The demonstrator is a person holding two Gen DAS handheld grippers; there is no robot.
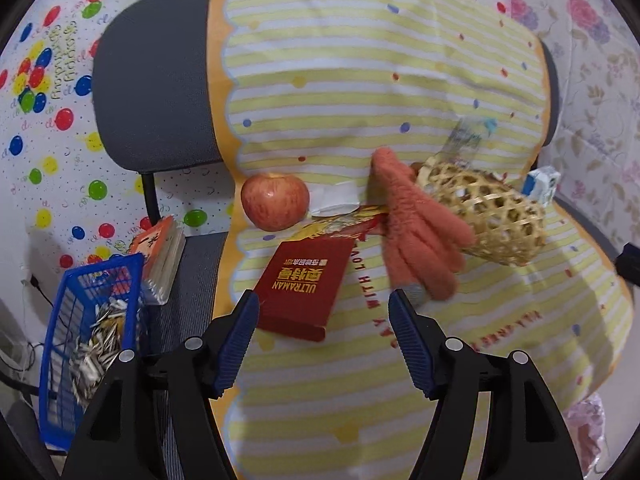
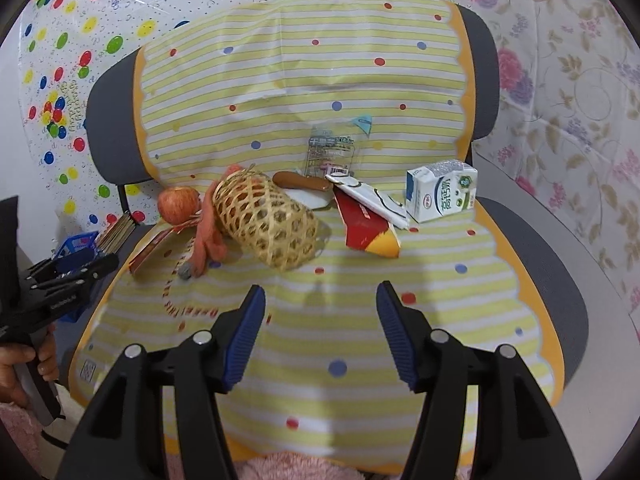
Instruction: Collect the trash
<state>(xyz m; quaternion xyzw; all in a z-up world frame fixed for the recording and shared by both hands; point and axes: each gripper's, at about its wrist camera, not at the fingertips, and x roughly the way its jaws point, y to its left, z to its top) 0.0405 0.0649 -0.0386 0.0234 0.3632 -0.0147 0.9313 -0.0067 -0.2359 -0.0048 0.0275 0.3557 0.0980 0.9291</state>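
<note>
My right gripper (image 2: 320, 332) hangs wide open over bare striped cloth (image 2: 320, 380) on the chair seat, with free room ahead up to the clutter row. Straight ahead, the gap between the basket (image 2: 266, 224) and the red wrapper (image 2: 366, 232) is open. To the right, the carton (image 2: 442, 190) stands upright, with bare cloth in front of it and to its right. On the left, the glove (image 2: 208, 236) lies against the basket, crowding that side.

My left gripper (image 1: 322, 344) is also open, with the red booklet (image 1: 306, 288) right at its left fingertip (image 1: 240, 340) and the glove's fingers just off the right one. The apple (image 1: 275, 201) sits beyond the booklet. The blue crate (image 1: 60, 344) stands at the seat's left edge.
</note>
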